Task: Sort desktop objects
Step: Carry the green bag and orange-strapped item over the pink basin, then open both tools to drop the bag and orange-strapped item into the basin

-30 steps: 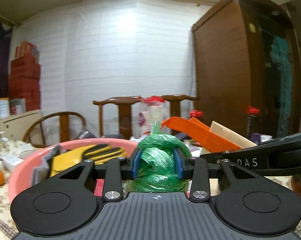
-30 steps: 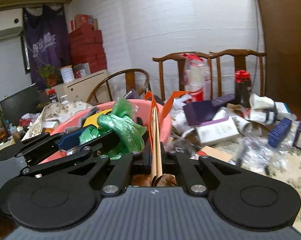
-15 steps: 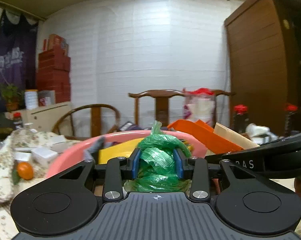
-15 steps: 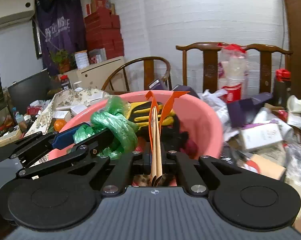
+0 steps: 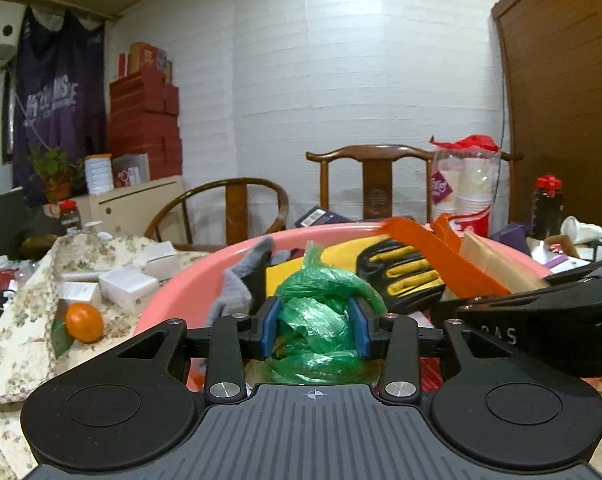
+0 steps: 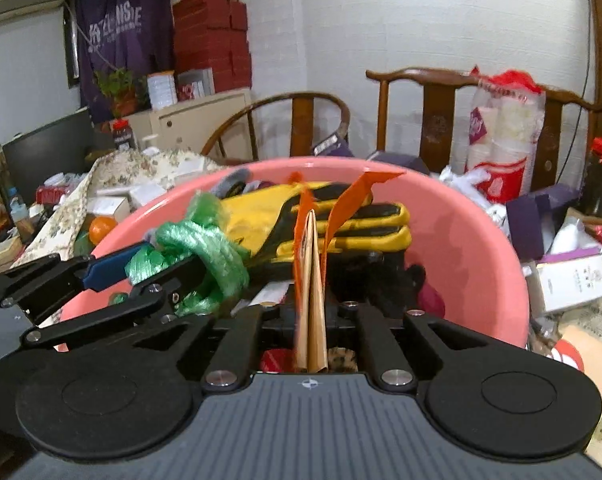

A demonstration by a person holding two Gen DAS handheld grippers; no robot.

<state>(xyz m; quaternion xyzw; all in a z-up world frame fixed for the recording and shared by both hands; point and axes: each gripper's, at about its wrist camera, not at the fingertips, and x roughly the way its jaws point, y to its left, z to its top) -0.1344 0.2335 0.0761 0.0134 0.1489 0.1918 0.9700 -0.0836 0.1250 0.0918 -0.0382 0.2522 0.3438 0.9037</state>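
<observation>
Clutter rings the round pink plastic basin (image 6: 481, 240) on every side: white boxes and an orange fruit (image 5: 84, 322) on the flowered cloth to its left, purple and white cartons (image 6: 573, 276) packed against its right wall, two wooden chairs (image 5: 375, 184) close behind. Free room lies only above the rim and in the basin's right half, where bare pink wall shows; a yellow-and-black work glove (image 6: 341, 220) fills the middle. The left tongs (image 5: 313, 330) are clamped on a knotted bundle of crinkled green plastic bag (image 5: 321, 312), blue pads against both sides, held over the near left rim; their jaws have just been opening slightly with the bundle between them. The right tongs (image 6: 312, 316) have just been opening too, jaws now slightly apart around a flat tan paper envelope with orange flaps (image 6: 313, 272), standing on edge above the basin's centre.
</observation>
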